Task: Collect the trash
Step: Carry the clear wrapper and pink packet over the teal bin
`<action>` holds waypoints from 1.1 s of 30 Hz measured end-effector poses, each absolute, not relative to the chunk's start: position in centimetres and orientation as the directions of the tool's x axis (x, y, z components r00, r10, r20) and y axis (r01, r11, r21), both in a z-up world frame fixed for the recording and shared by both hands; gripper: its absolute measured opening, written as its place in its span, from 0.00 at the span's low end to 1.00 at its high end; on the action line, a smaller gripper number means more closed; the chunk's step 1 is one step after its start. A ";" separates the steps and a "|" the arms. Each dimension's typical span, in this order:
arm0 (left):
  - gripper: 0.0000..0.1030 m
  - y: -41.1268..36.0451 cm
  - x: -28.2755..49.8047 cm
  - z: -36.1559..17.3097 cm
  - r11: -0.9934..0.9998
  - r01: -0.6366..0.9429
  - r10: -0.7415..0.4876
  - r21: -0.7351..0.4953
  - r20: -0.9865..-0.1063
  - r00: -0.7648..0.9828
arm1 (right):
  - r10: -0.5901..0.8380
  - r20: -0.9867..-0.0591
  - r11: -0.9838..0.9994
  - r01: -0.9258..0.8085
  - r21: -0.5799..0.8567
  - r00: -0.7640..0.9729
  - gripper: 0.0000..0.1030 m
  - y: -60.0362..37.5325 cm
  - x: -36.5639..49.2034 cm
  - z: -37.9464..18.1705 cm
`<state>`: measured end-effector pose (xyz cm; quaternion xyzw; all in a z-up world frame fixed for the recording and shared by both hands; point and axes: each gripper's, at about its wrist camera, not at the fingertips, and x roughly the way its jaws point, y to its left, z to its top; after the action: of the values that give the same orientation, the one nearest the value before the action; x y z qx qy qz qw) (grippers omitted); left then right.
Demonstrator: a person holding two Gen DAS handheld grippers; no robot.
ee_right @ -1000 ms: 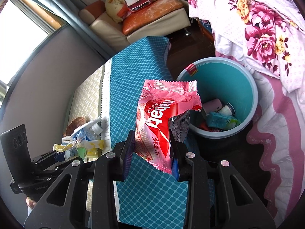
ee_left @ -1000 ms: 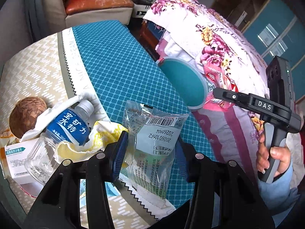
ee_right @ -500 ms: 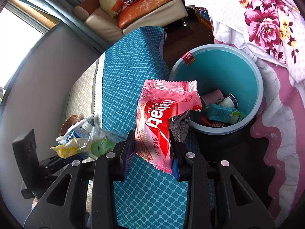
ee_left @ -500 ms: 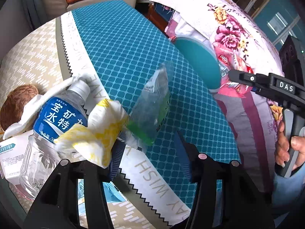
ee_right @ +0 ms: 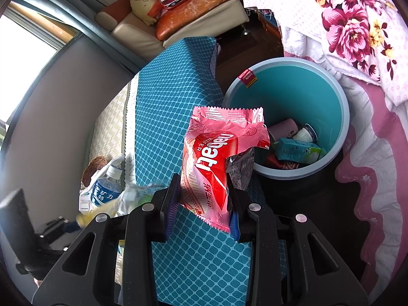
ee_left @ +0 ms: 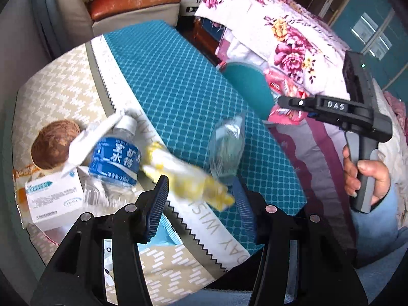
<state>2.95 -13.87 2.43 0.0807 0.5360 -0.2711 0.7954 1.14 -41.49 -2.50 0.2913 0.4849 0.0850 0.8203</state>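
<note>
Covering most of the table, a teal lattice-patterned tablecloth (ee_left: 178, 89) runs beside a beige woven mat (ee_left: 58, 97) with a white zigzag border. On the floor past the table edge stands a teal waste bin (ee_right: 339, 132), already holding a paper cup, a small teal carton and other scraps. A floral quilt (ee_right: 357, 25) hangs next to it.

The right gripper (ee_right: 204, 199) is clamped on a red Nabati wafer wrapper (ee_right: 216, 153), pads pressing both sides; the wrapper stands upright over the tablecloth, just short of the bin's rim. A person's hand (ee_left: 367, 176) grips that tool's handle in the left wrist view.

The left gripper (ee_left: 201, 201) stands roughly half open. A crumpled yellow-and-white wrapper (ee_left: 186, 178) lies blurred between its blue pads, and whether either pad touches it cannot be told. A clear plastic packet (ee_left: 227, 150) sits just beyond on the tablecloth, also blurred.

Left of these, a clear water bottle (ee_left: 114, 160) with a blue label lies on its side, touching a white medicine box (ee_left: 53, 201). A brown coconut-like husk (ee_left: 54, 148) rests behind the box on the mat.
</note>
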 end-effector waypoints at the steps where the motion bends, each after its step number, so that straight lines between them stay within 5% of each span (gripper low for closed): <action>1: 0.52 -14.3 3.0 3.1 0.836 0.526 -0.348 -0.155 -0.891 0.292 | 0.423 -0.744 0.815 0.142 0.562 0.517 0.31 -41.5 1.1 -2.5; 6: 0.53 -15.7 4.1 3.1 0.831 0.541 -0.335 -0.131 -0.893 0.300 | 0.419 -0.745 0.817 0.144 0.559 0.518 0.31 -41.8 0.6 -2.4; 17: 0.53 -23.3 4.1 -6.5 0.751 0.652 -0.238 -0.102 -0.963 0.123 | 0.394 -0.747 0.813 0.177 0.555 0.535 0.31 -44.0 -0.3 -2.0; 21: 0.83 -23.8 4.2 -6.8 0.755 0.647 -0.257 -0.107 -0.956 0.142 | 0.379 -0.757 0.820 0.188 0.541 0.532 0.31 -44.9 -0.5 -2.0; 30: 0.84 -25.4 4.0 -6.4 0.741 0.633 -0.337 -0.224 -0.939 0.062 | 0.356 -0.785 0.831 0.212 0.514 0.507 0.31 -46.0 -0.5 -2.9; 33: 0.84 -26.5 4.1 -7.5 0.759 0.627 -0.295 -0.176 -0.951 0.091 | 0.355 -0.790 0.831 0.219 0.512 0.500 0.31 -46.1 -0.6 -3.3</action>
<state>4.14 -26.46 -7.53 0.1392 0.5947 -0.3179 0.7252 -0.62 -46.13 -3.29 0.2879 0.4981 0.0416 0.8169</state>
